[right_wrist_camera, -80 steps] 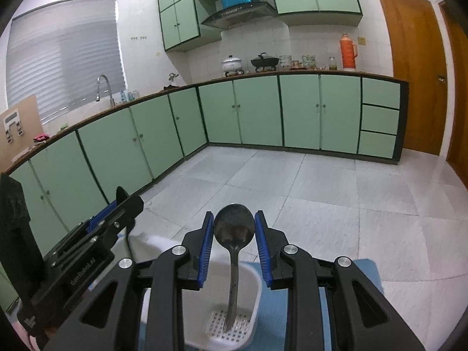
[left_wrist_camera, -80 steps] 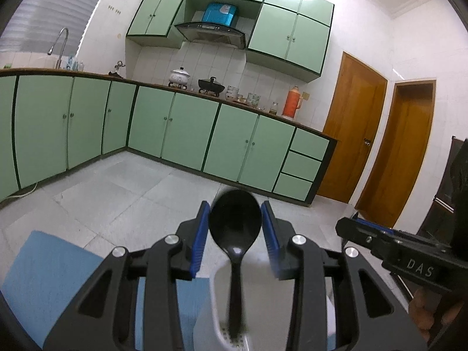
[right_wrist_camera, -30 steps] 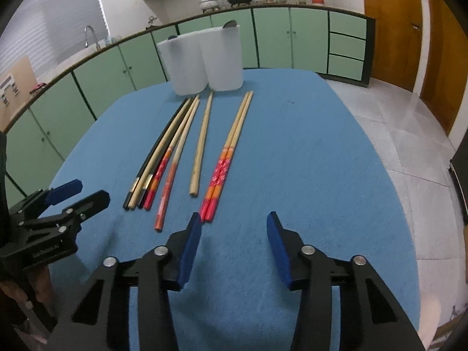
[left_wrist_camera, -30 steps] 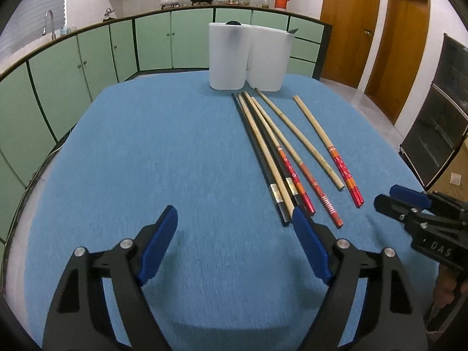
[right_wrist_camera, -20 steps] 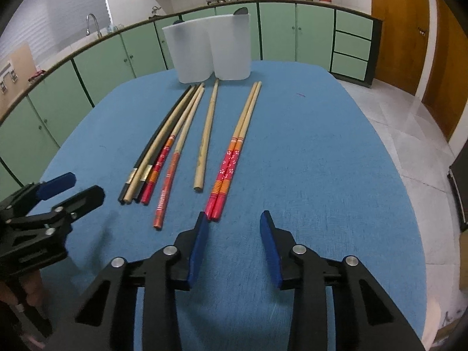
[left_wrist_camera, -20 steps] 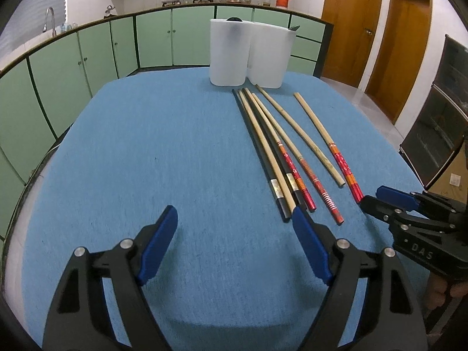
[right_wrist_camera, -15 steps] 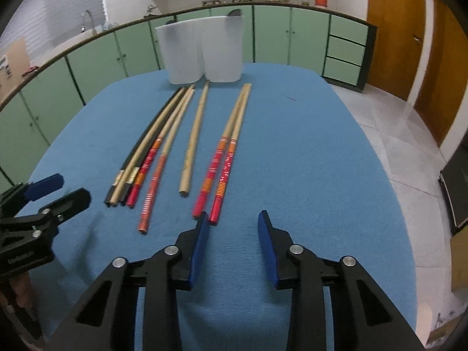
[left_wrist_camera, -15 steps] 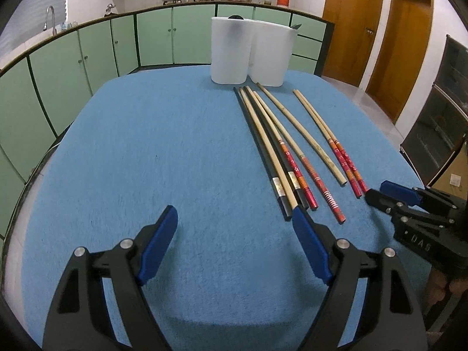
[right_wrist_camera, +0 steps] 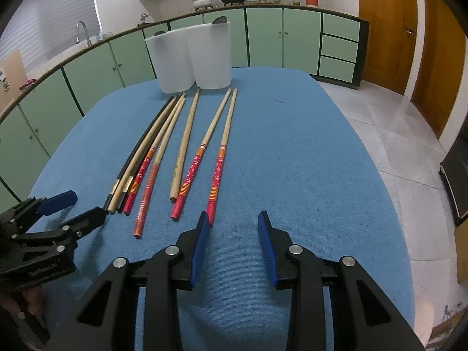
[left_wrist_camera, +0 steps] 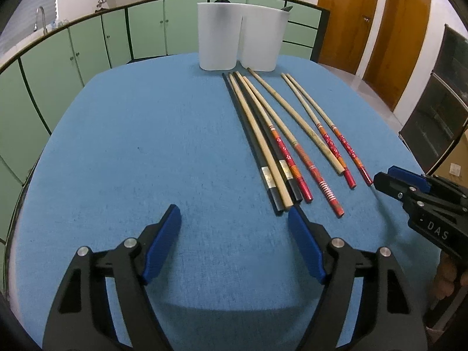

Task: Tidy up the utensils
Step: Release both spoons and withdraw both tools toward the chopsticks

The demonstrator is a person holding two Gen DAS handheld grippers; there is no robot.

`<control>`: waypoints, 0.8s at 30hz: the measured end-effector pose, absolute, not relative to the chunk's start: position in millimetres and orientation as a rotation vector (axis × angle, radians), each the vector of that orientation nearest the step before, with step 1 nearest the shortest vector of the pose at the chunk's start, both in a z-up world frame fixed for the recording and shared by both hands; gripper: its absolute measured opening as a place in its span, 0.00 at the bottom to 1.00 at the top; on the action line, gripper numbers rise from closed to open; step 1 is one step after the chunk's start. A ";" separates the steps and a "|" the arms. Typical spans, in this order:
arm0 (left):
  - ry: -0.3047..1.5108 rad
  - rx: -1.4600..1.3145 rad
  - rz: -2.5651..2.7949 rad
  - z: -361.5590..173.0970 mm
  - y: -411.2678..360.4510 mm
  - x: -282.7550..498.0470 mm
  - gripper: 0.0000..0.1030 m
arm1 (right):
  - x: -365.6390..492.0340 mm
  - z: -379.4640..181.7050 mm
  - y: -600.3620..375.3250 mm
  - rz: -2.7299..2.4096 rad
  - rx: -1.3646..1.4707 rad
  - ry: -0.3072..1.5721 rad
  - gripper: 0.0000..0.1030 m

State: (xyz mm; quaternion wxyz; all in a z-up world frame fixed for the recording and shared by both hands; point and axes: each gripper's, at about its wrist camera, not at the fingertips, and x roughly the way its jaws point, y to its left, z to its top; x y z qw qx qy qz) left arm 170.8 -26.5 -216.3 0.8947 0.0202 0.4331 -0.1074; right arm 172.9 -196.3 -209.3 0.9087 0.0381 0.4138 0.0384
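Several long chopsticks (left_wrist_camera: 280,134) lie side by side on the blue table (left_wrist_camera: 146,146): black, plain bamboo and red-ended ones, tips pointing at two white holders (left_wrist_camera: 238,44) at the far edge. They also show in the right wrist view (right_wrist_camera: 181,146), with the holders (right_wrist_camera: 190,61) behind; spoon tops peek from them. My left gripper (left_wrist_camera: 234,222) is open and empty, its right finger close to the black chopsticks' near ends. My right gripper (right_wrist_camera: 234,228) is open and empty, its left finger by the rightmost red chopstick (right_wrist_camera: 218,169).
Green kitchen cabinets (left_wrist_camera: 87,46) ring the room, with wooden doors (right_wrist_camera: 433,44) to the right. The table's right edge drops to a tiled floor (right_wrist_camera: 395,146). Each gripper shows in the other's view: right (left_wrist_camera: 421,201), left (right_wrist_camera: 49,219).
Both grippers left the spoons in the holders and drew back to the table's near side. In the last half second the right gripper moved slightly closer to the red chopsticks' ends.
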 end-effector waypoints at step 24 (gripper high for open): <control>0.899 0.023 -0.158 -214.5 -25.4 175.9 0.59 | 172.6 -212.1 -192.1 0.120 0.088 0.855 0.29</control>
